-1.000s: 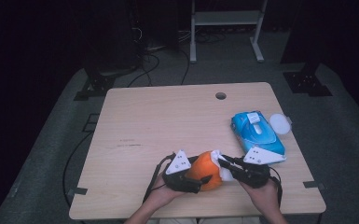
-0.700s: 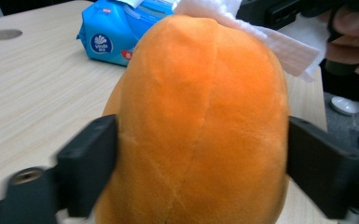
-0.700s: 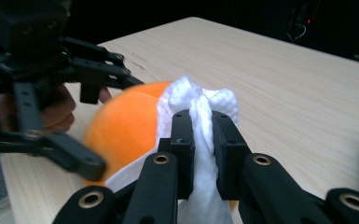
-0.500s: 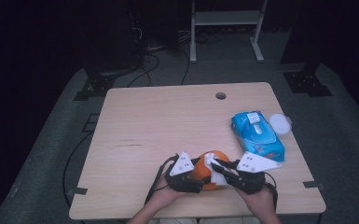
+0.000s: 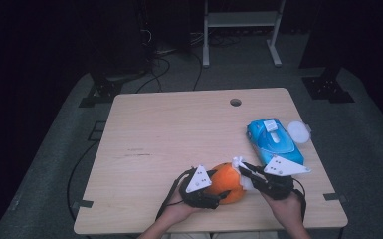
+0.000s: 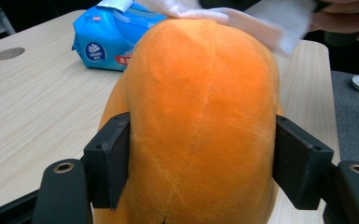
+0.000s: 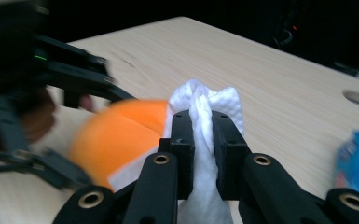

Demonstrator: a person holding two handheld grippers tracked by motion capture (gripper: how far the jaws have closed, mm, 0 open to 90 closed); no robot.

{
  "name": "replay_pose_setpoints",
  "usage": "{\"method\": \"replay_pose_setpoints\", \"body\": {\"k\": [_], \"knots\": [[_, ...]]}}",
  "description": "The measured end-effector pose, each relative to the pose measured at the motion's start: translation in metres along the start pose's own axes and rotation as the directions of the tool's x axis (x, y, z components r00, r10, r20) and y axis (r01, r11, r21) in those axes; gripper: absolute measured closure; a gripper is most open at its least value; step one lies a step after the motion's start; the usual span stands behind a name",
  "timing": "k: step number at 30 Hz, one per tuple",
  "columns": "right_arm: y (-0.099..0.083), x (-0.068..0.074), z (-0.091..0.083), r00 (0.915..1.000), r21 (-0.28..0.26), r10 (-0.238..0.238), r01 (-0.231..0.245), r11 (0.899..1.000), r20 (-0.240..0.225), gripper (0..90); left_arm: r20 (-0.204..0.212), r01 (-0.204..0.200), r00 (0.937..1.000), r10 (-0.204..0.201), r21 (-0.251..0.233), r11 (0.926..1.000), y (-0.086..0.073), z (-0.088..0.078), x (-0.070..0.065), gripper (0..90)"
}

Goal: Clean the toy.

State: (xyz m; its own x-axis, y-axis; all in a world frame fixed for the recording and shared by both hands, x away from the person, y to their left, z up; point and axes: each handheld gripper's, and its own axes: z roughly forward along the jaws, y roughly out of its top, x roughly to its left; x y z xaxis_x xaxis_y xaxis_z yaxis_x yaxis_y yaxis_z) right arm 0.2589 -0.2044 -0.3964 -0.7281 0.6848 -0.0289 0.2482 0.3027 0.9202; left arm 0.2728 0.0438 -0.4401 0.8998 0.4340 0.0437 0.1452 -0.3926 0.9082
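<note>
Our left gripper (image 6: 200, 158) fingers have just been closing – they clamp the orange plush toy (image 6: 200, 116) at the worktop's (image 5: 169, 129) six o'clock; our right gripper (image 7: 200, 126) fingers pinch a white wipe (image 7: 205, 105) against it.

Blue wipes pack (image 6: 103, 39) carries a round logo (lettering too small to read)

Pale wooden table (image 5: 179, 129) on grey floor (image 5: 54, 164); dark room, white rack (image 5: 241, 20).
</note>
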Motion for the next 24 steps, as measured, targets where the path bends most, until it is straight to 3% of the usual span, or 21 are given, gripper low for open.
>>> {"method": "replay_pose_setpoints", "body": {"k": [2, 5, 11, 15, 18, 22, 24], "knots": [[0.006, 0.011, 0.002, 0.9988, -0.012, -0.024, 0.023, 1.0, -0.043, 79.5, 0.0, 0.0, 1.0, 0.0, 0.002, 1.0, 0.0, 0.0, 0.0, 28.8], [0.01, 0.02, 0.005, 0.9962, -0.003, -0.076, 0.076, 0.997, -0.043, 79.5, -0.002, -0.001, 1.0, 0.001, 0.003, 1.0, -0.001, -0.001, 0.0, 28.5], [-0.004, -0.012, 0.002, 0.9991, 0.015, 0.04, -0.04, 0.999, -0.009, 79.5, -0.001, -0.007, 1.0, 0.007, 0.0, 1.0, 0.0, 0.001, 0.0, 28.5], [-0.009, -0.019, 0.0, 0.998, 0.027, 0.064, -0.064, 0.998, -0.002, 79.5, 0.001, -0.01, 0.9999, 0.01, -0.001, 0.9999, -0.001, 0.0, 0.001, 28.5], [-0.006, -0.013, -0.001, 0.9989, 0.022, 0.046, -0.046, 0.999, -0.007, 79.6, 0.001, 0.001, 1.0, -0.001, -0.004, 1.0, -0.002, 0.0, 0.001, 28.1], [0.003, 0.006, -0.002, 0.9972, -0.015, 0.01, -0.011, 1.0, -0.073, 79.5, 0.002, 0.019, 0.9998, -0.019, -0.008, 0.9998, -0.002, 0.0, 0.003, 28.1], [0.008, 0.016, 0.0, 0.9954, -0.015, -0.03, 0.028, 0.999, -0.091, 79.5, 0.0, 0.015, 0.9999, -0.015, -0.007, 0.9999, -0.002, 0.0, 0.003, 28.1]]}}
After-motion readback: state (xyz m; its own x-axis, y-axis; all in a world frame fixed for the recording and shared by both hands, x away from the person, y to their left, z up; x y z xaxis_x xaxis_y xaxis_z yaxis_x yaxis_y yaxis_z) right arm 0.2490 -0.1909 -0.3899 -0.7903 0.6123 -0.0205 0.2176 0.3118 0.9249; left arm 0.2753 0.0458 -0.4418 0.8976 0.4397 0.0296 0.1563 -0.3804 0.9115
